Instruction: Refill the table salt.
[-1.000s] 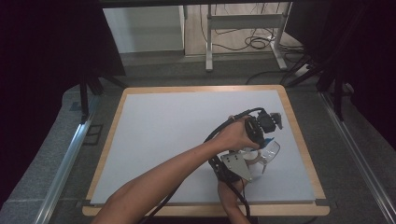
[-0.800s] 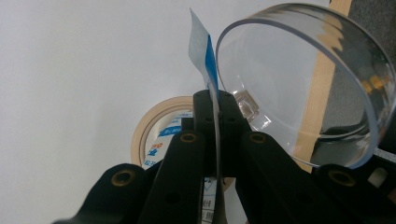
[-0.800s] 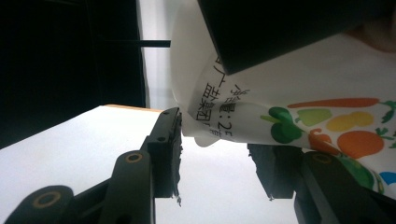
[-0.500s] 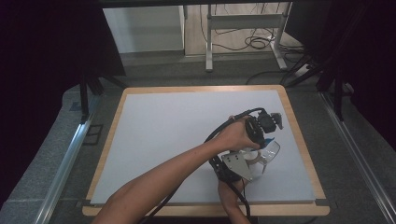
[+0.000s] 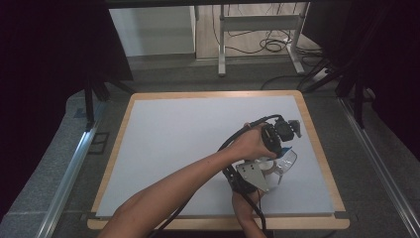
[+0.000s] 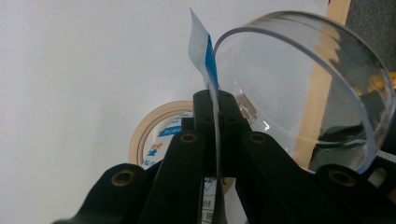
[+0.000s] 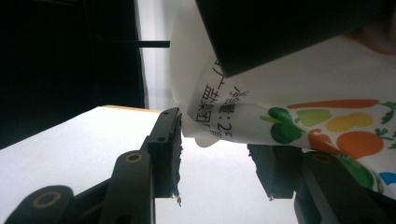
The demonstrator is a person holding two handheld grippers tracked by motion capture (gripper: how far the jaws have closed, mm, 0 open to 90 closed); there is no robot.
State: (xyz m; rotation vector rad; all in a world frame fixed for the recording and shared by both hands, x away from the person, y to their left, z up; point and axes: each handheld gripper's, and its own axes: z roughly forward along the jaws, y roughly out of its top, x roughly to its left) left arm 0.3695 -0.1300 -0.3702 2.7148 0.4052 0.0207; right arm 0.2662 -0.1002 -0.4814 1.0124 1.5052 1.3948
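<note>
My left gripper [image 6: 212, 121] is clamped shut on the rim of a clear plastic cup [image 6: 299, 88], a tape roll [image 6: 154, 135] lying just beyond its jaws. My right gripper [image 7: 215, 144] stands half open around a printed packet [image 7: 299, 112]; whether it presses, I cannot tell.

The surface [image 5: 198, 148] is a pale white board with a wooden rim. A roll of tape [image 6: 156, 135] lies flat on it.
</note>
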